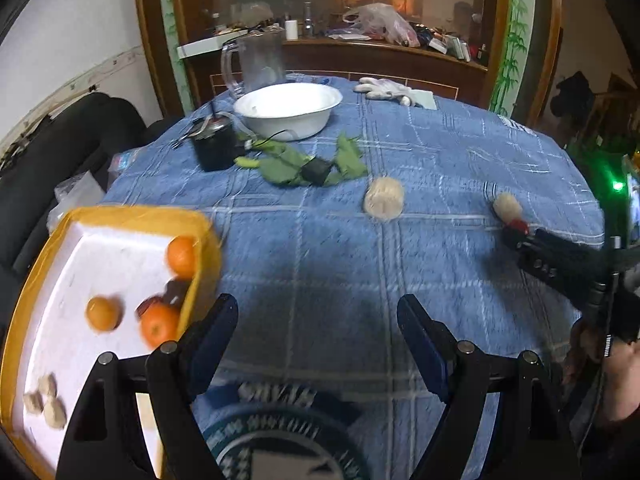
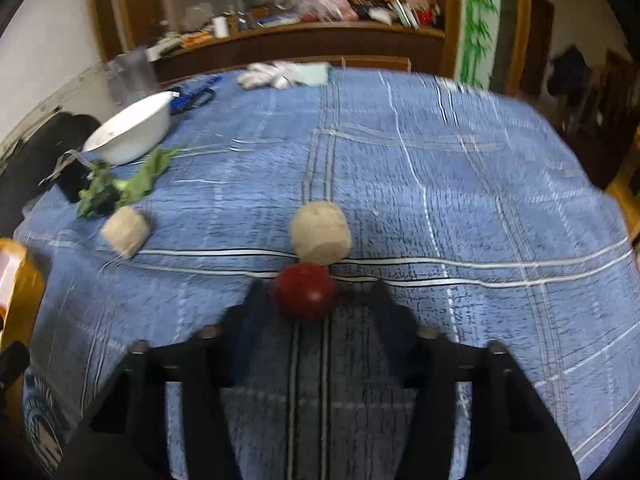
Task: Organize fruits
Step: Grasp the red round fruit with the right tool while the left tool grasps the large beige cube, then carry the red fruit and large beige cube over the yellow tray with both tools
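From the left wrist, the left gripper [image 1: 316, 316] hangs over the blue plaid cloth of the table [image 1: 440, 152] with its fingers [image 1: 216, 328] wide apart and nothing between them; at its left sits the yellow-rimmed white foam tray [image 1: 116, 216], holding three round orange tangerines [image 1: 182, 256], a dark red fruit half hidden against the tray wall [image 1: 150, 304] and a few small tan lumps [image 1: 44, 396] at the near end; farther off lie a pale beige netted fruit [image 1: 383, 198], some crumpled green leaves [image 1: 348, 156] and a white bowl [image 1: 288, 110]; at the right edge the right gripper [image 1: 516, 230] reaches toward a second beige fruit [image 1: 507, 206] with something red at its tips; from the right wrist, motion blur softens everything, yet the small round dark red fruit [image 2: 305, 290] sits between the tips of the right gripper [image 2: 316, 296], whose fingers [image 2: 256, 300] look open around it; whether they press it I cannot tell; the second beige fruit [image 2: 320, 236] lies just beyond, touching or nearly so, with the other beige one [image 2: 126, 232] off to the left near the leaves [image 2: 140, 180]; the red fruit is likely light, smooth, firm and apt to roll, so a hold across its widest middle, gently closed, seems soundest; the netted ones should be soft-skinned and grippy.
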Motion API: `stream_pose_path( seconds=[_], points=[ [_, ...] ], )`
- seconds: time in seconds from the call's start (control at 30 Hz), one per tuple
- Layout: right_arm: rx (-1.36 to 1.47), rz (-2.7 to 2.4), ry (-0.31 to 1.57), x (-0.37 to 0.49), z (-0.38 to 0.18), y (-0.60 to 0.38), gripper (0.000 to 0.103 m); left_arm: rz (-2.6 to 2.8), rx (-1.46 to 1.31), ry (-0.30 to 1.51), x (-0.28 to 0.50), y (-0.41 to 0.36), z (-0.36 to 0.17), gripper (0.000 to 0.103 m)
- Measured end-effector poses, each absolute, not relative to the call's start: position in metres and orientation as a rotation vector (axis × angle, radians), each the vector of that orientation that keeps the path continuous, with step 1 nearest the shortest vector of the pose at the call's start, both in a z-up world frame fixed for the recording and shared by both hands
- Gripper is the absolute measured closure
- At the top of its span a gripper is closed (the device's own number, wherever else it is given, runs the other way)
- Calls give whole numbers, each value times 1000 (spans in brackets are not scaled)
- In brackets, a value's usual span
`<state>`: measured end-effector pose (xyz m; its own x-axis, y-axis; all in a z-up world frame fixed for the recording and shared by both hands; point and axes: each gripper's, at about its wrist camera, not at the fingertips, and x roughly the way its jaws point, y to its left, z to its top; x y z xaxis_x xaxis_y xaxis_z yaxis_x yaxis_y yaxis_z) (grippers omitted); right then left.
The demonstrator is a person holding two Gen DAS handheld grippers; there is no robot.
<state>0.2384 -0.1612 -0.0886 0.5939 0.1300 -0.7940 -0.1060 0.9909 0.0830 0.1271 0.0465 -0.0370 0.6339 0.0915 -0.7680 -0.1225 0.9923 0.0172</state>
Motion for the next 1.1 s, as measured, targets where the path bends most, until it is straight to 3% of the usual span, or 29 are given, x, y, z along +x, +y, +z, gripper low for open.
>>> stream_pose_path(
  seconds=[0.03,0.57,0.6,0.63,0.67,0.7,1.1],
  points=[
    [26,135,917,239,-88,-162,74,116,-33,874,131,43,-37,21],
    [173,63,901,183,-83,-270,73,-108,82,837,247,-116,-62,25],
    [180,61,897,182,-83,-272,73,-108,98,845,254,-123,-66,34],
    [185,63,895,181,-83,-274,73,-99,119,868,261,-128,-72,51],
    [187,67,894,181,-83,-274,73,-115,122,890,264,-131,-77,54],
    [186,70,893,181,-83,-274,73,-147,111,908,264,-132,-80,65],
    [131,65,861,154,-67,-259,73,-102,139,880,183,-105,-62,68]
  ],
)
